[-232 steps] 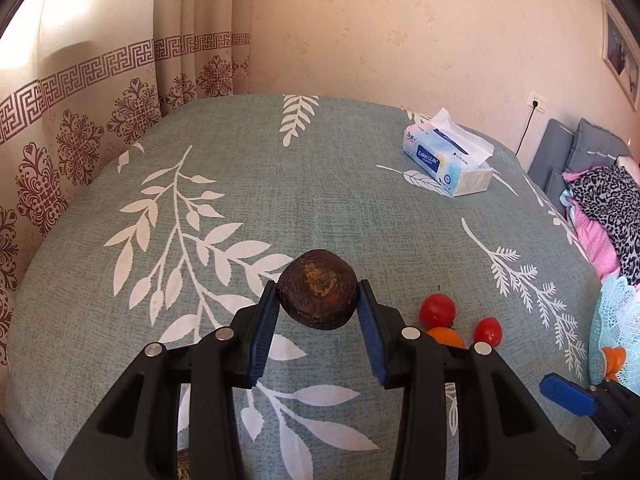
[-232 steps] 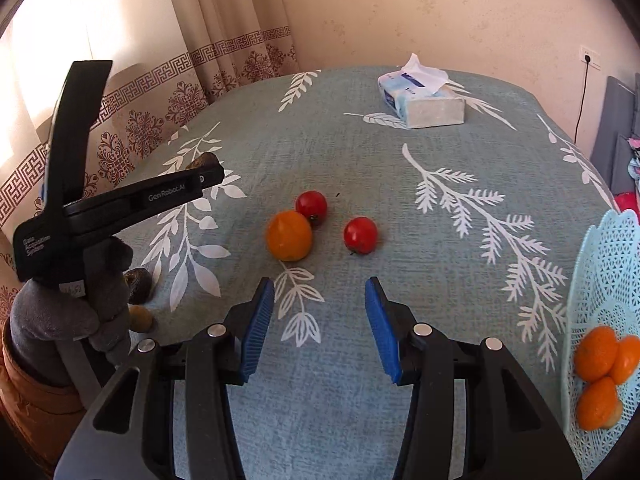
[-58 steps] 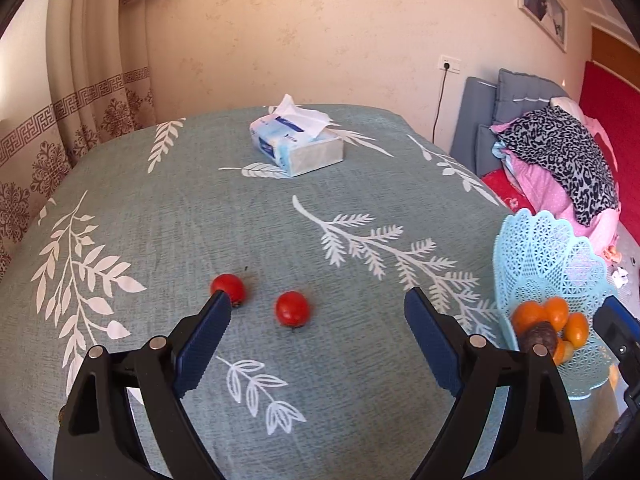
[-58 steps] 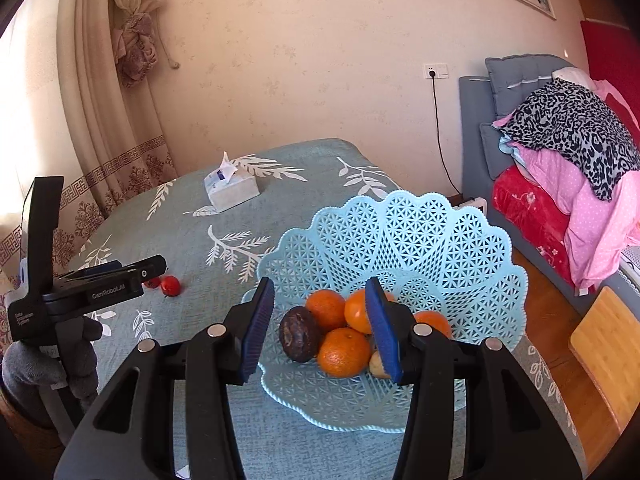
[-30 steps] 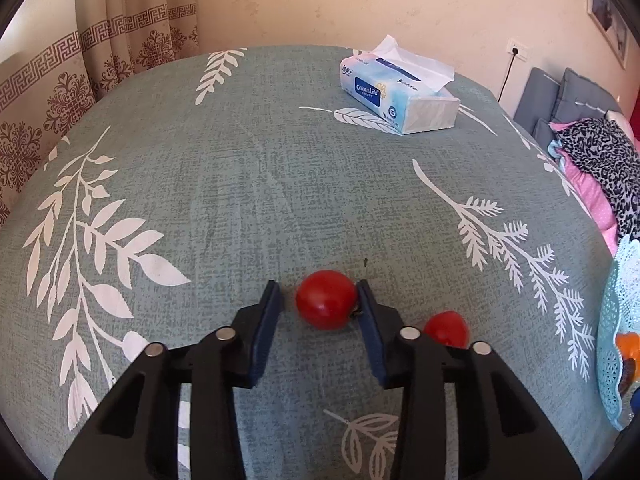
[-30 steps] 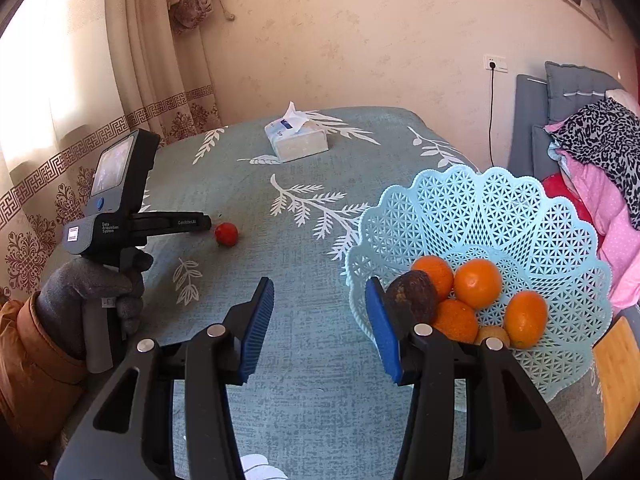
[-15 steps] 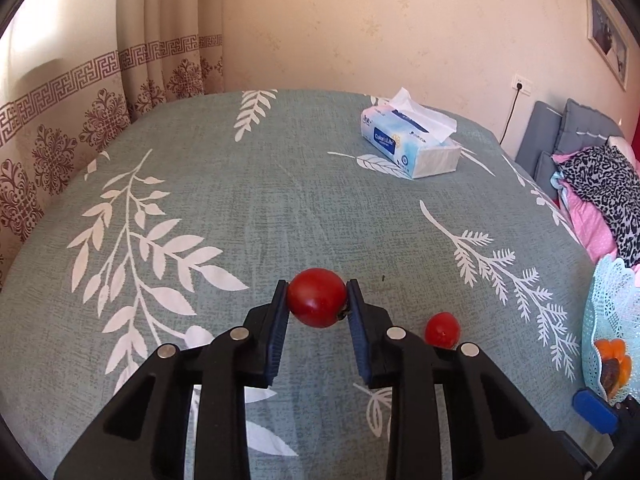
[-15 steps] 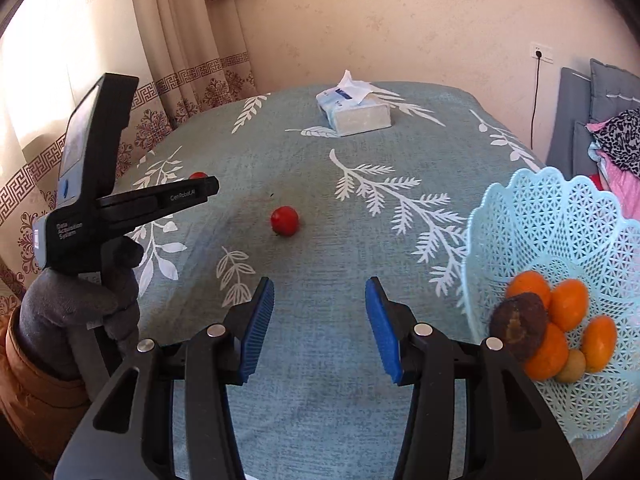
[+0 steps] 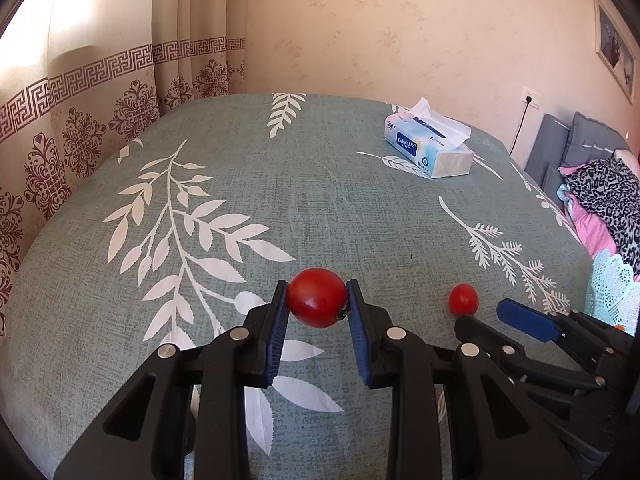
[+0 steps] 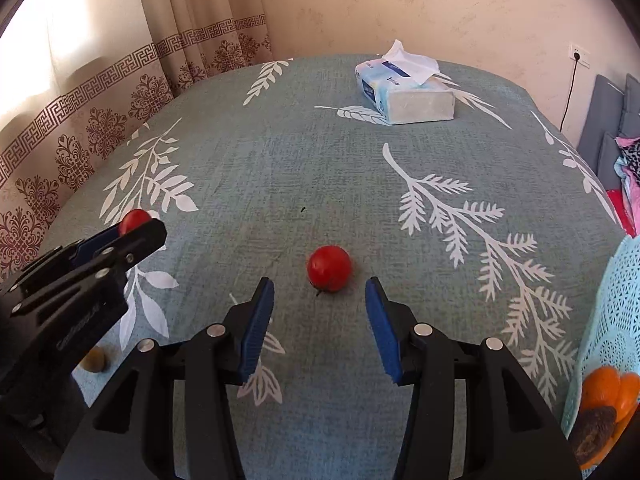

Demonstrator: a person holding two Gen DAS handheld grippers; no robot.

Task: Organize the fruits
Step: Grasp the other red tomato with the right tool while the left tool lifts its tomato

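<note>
In the left wrist view we see our left gripper (image 9: 317, 302) at lower centre of the frame, its blue pads clamped on a held red tomato (image 9: 317, 297), one pad pressing each side. The tomato sits lifted in front of the leaf-patterned green tablecloth (image 9: 248, 184). To the right of it, lower right of centre, a second red tomato (image 9: 463, 299) lies on the cloth, and just beside that the blue tip of our right gripper (image 9: 524, 322) reaches in from the right edge.

In the right wrist view the right gripper (image 10: 320, 318) fills the lower centre with its jaws spread wide and nothing between the pads. The loose tomato (image 10: 329, 268) rests on the cloth just beyond the fingertips, centred on the gap but not touched by either pad. At the left edge of this frame the left gripper (image 10: 132, 228) shows side on, with its tomato (image 10: 134, 219) peeking above the tip. Below it, at lower left, a small brownish round fruit (image 10: 94, 359) lies on the cloth; we cannot tell what kind.

At the right edge stands the pale blue lattice basket (image 10: 616, 320), holding oranges (image 10: 610, 388) and a dark brown fruit (image 10: 592, 430) at the lower right corner. In the upper right of centre a tissue box (image 10: 404, 92) sits on the cloth. Patterned curtains (image 10: 120, 80) hang at upper left against the beige wall (image 10: 400, 4).
</note>
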